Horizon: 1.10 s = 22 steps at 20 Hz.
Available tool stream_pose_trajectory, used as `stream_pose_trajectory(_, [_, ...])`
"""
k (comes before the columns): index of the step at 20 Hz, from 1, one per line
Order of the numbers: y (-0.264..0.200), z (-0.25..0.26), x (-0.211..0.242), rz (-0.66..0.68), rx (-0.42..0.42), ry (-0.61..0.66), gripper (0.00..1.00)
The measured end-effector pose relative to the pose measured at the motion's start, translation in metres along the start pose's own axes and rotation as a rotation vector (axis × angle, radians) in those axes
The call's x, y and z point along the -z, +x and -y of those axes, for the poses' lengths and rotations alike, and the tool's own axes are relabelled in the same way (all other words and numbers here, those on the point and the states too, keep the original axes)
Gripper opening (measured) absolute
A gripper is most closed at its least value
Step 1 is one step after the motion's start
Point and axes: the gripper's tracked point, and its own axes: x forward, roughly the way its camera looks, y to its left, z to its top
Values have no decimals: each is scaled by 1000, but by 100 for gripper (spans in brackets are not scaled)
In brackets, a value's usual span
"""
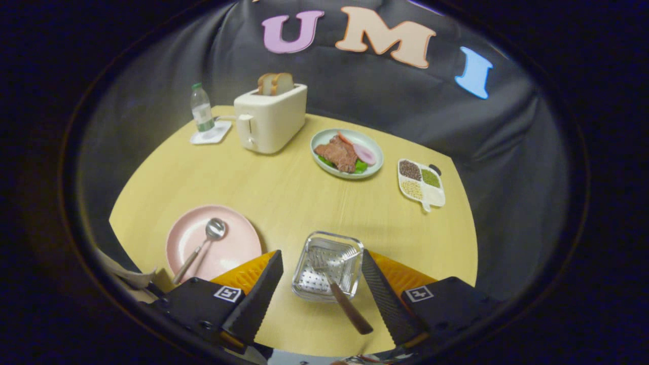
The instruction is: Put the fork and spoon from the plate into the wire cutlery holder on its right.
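1. At the upper left of the frame, a clear water bottle with a green cap stands on a small white square coaster near the table's far edge.
2. Just right of it, a cream toaster holds two slices of bread upright in its slots.
3. At the lower left, the pink plate lies on the yellow table. The spoon rests on the plate, bowl toward the toaster, its wooden handle running over the near rim.
4. At the bottom centre, my gripper stands wide open, holding nothing, one finger on each side of the wire cutlery holder.
5. The fork leans in that holder, tines down inside it, its wooden handle sticking out over the near rim between my fingers without touching either.
6. Right of centre, toward the top, a pale green plate carries meat, a slice of ham and some green leaves.
7. Further right, a white divided dish holds dark, green and yellowish grains in separate compartments.
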Motion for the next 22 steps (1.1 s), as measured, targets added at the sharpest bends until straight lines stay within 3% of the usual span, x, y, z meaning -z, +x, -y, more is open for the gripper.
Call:
stream_pose_trajectory(7, [-23, -41, -5, 160, 65, 19, 100])
stream_pose_trajectory(12, [-35, -96, -6, 265, 48, 71, 100])
stream_pose_trajectory(22, [3, -183, 44, 204, -3, 103, 100])
